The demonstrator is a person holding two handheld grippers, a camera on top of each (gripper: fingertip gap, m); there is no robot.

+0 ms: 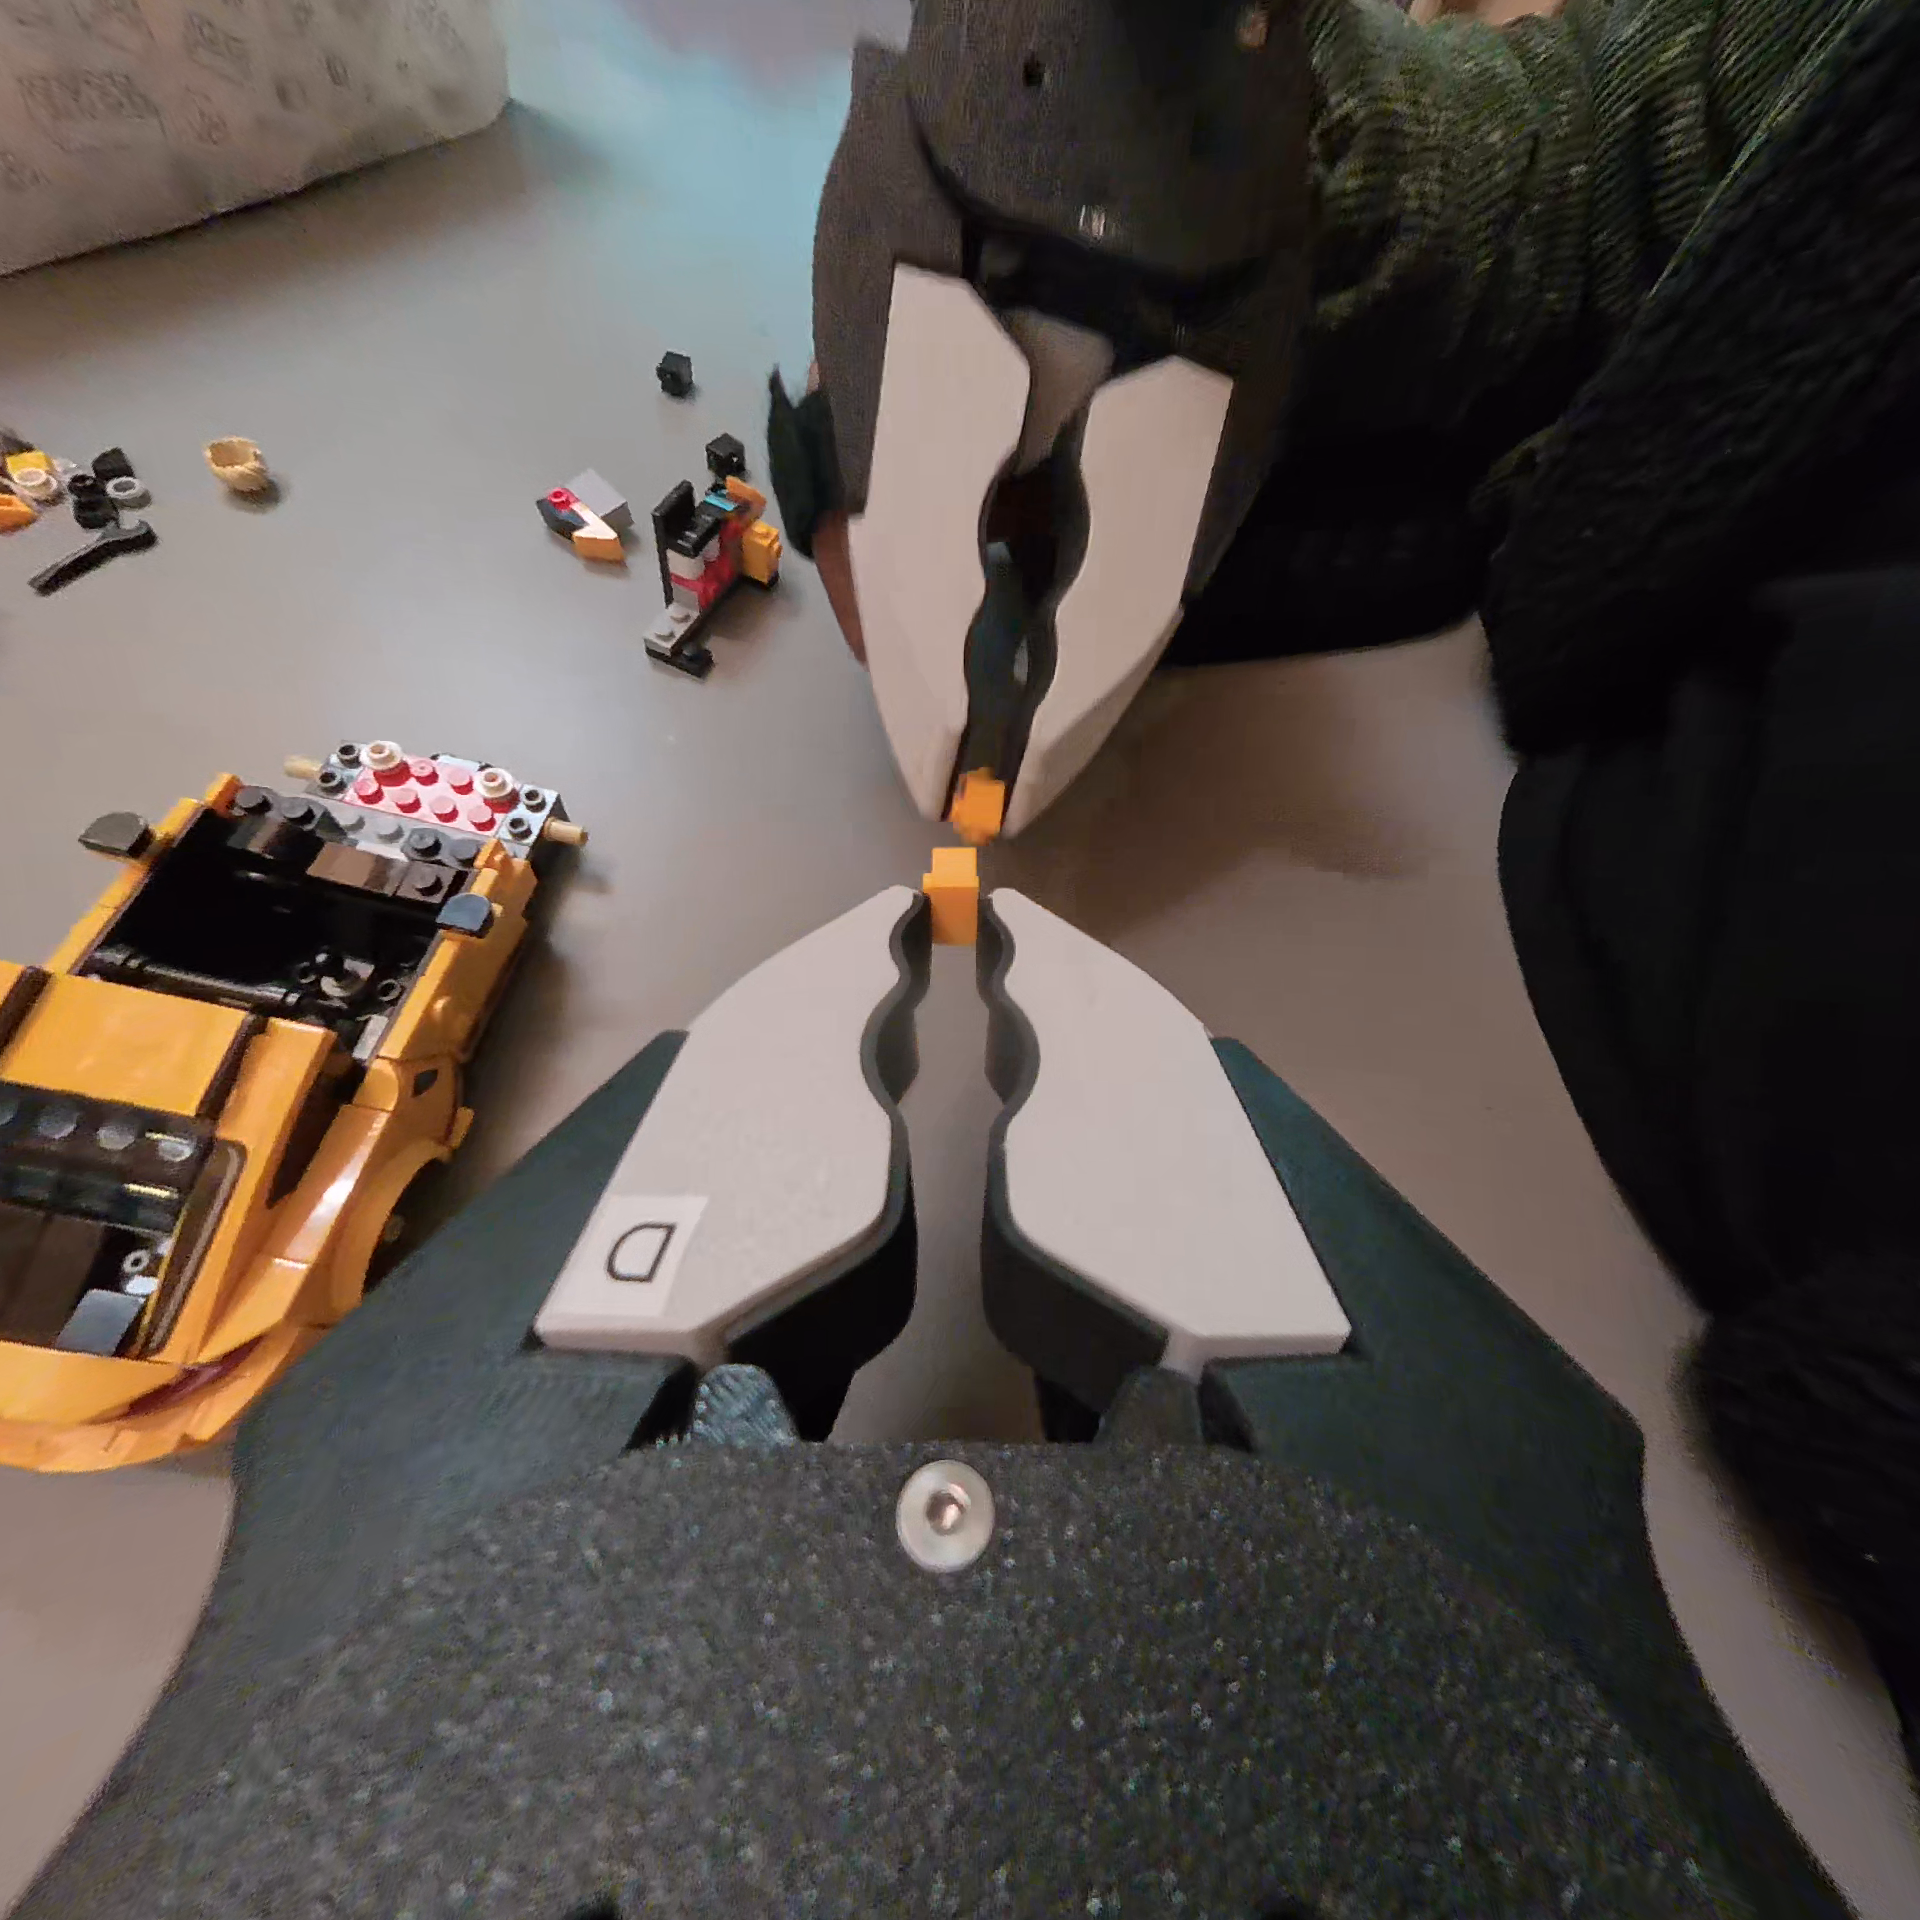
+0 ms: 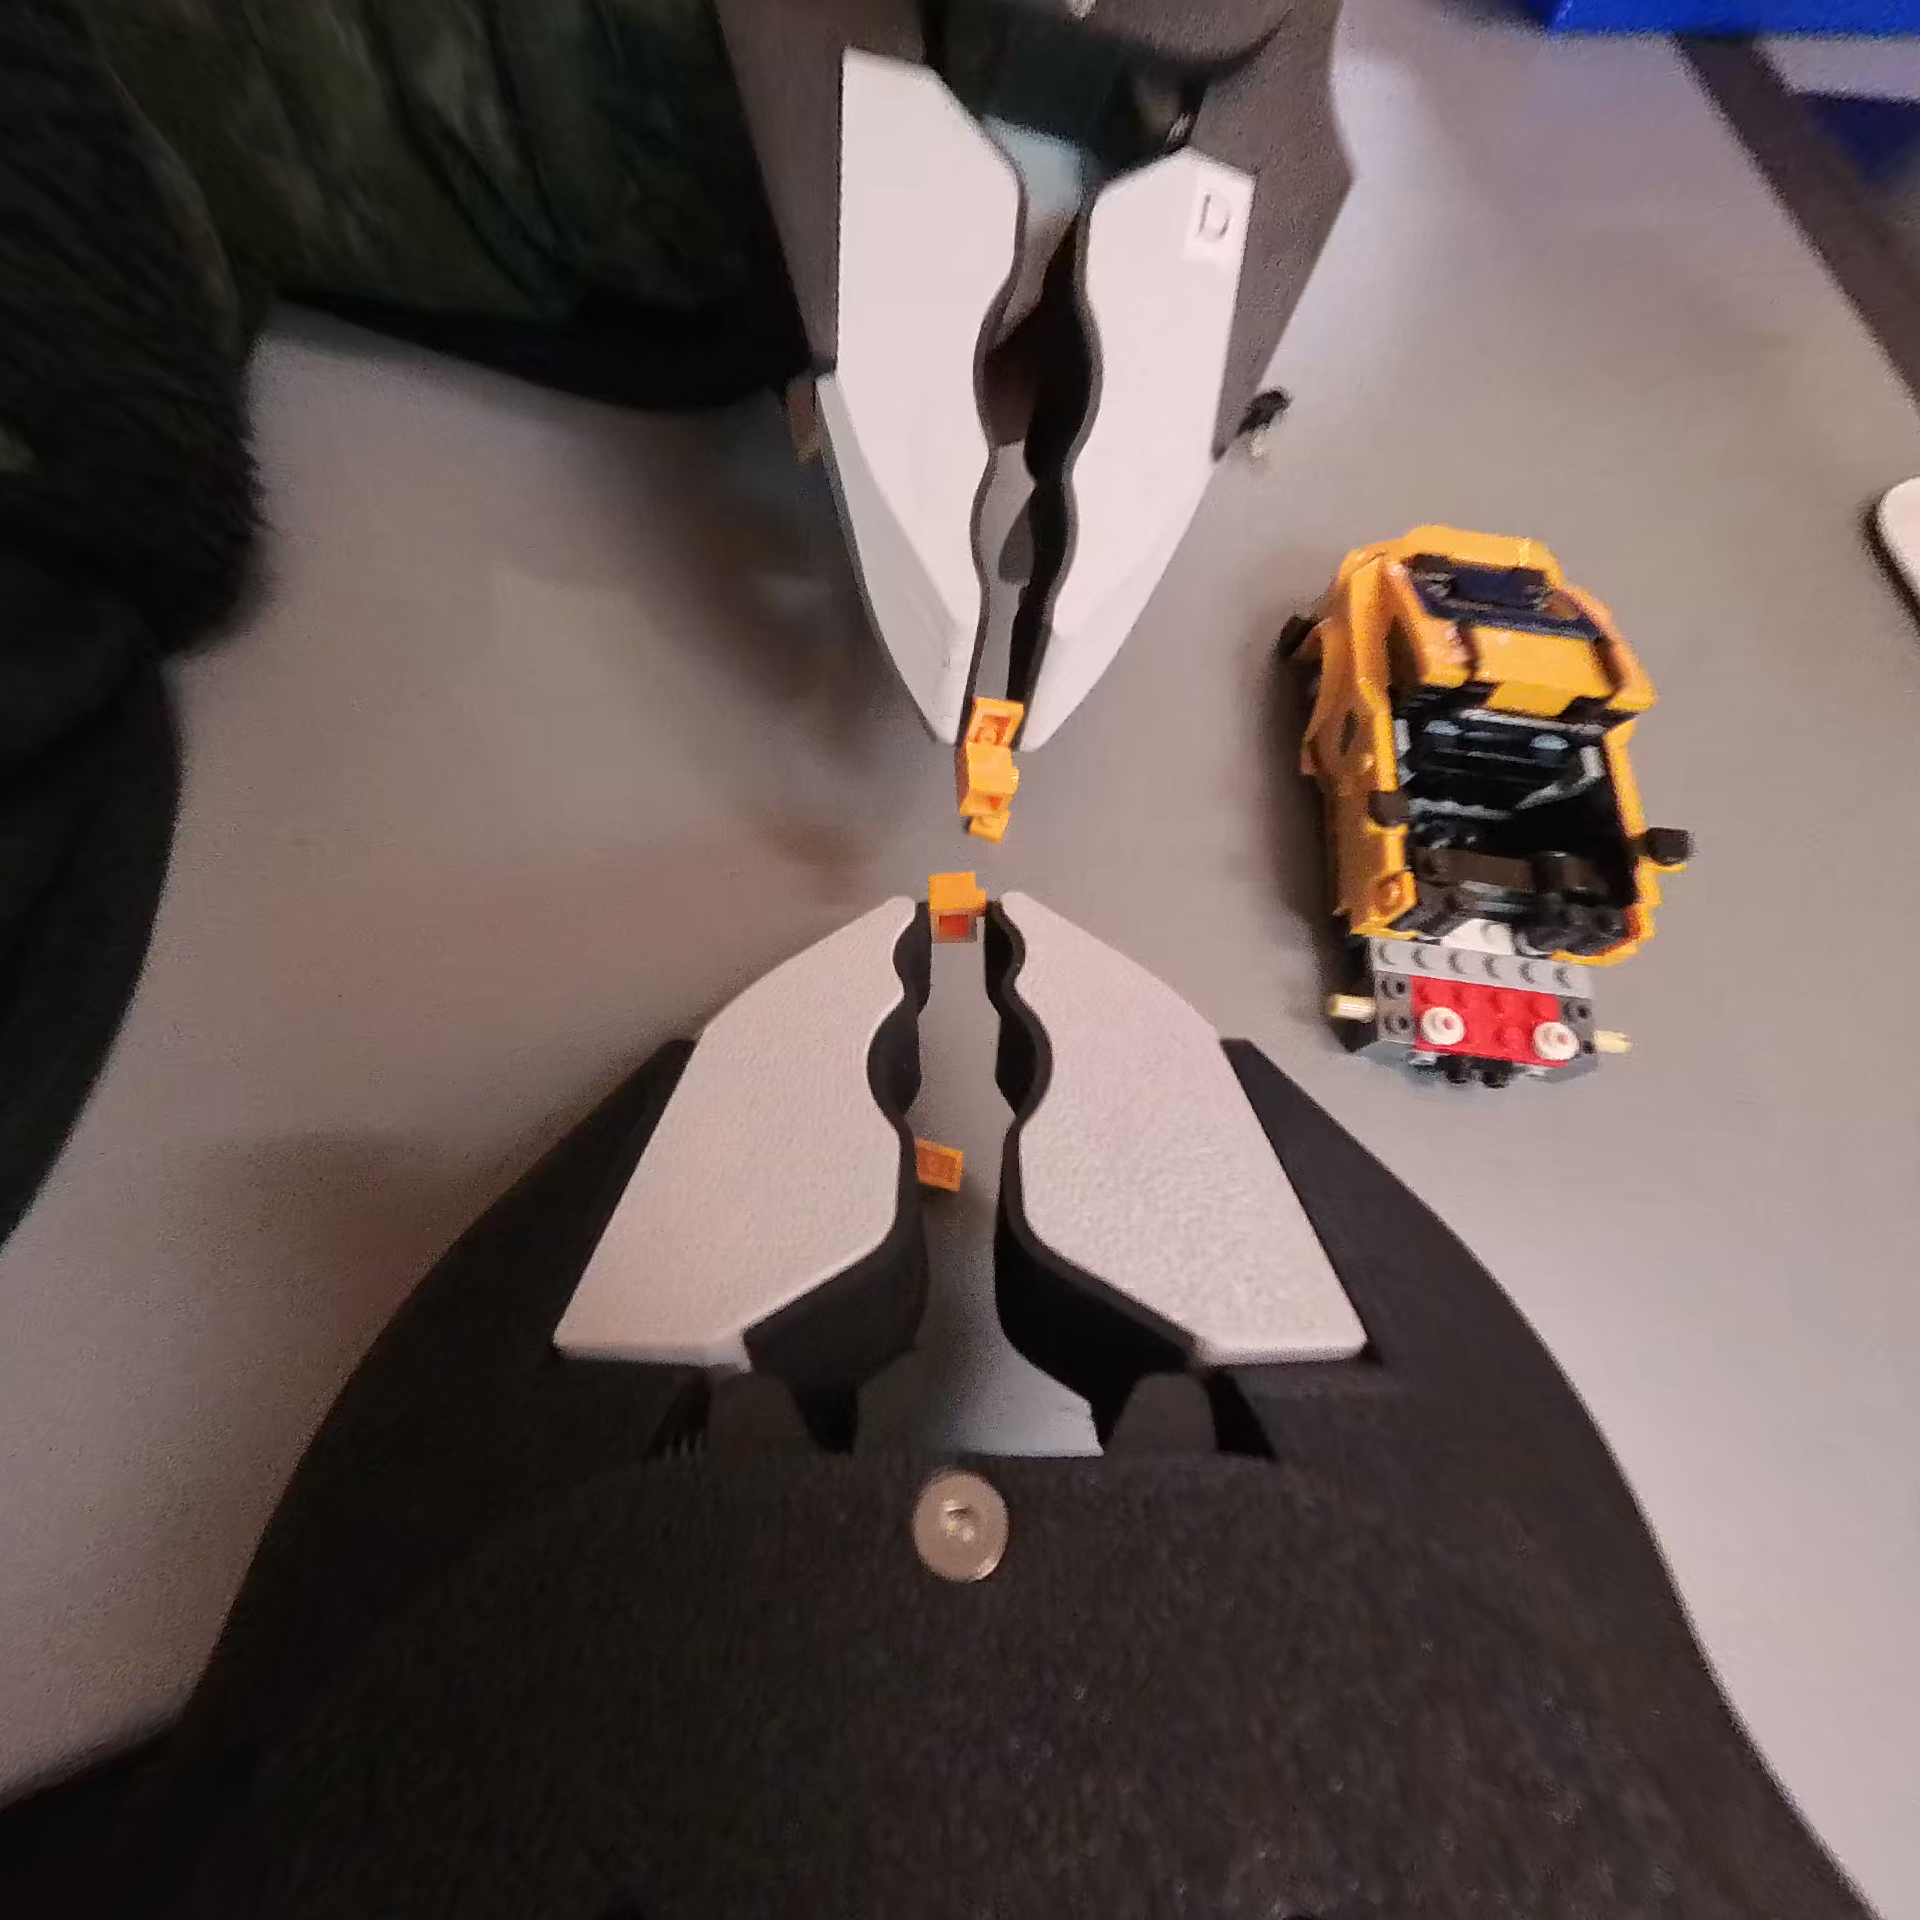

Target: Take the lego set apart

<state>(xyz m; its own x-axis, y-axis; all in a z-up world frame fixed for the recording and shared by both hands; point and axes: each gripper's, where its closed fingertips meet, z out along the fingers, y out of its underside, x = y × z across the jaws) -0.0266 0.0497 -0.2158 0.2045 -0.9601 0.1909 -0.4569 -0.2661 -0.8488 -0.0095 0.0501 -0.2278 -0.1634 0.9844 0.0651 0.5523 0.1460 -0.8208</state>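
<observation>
My left gripper (image 1: 953, 923) is shut on a small orange lego piece (image 1: 952, 883) at its fingertips. My right gripper (image 1: 978, 826) faces it tip to tip, shut on another small orange piece (image 1: 981, 800). A narrow gap separates the two pieces. In the right wrist view my right gripper (image 2: 954, 920) holds its orange piece (image 2: 953, 894), and the left gripper (image 2: 989, 727) opposite holds a longer orange piece (image 2: 987, 779). A third orange piece (image 2: 939, 1164) shows between my right fingers, lower down. The yellow lego car (image 1: 239, 1049), roof off, sits on the grey table, left of the grippers.
The car also shows in the right wrist view (image 2: 1475, 790). Loose lego parts lie at the back left: a small black-red sub-assembly (image 1: 707, 566), a grey-orange piece (image 1: 587, 514), a heap of small parts (image 1: 73, 499). A person's dark green sleeve (image 1: 1558, 260) reaches in. The tips of both grippers are at nearly the same place.
</observation>
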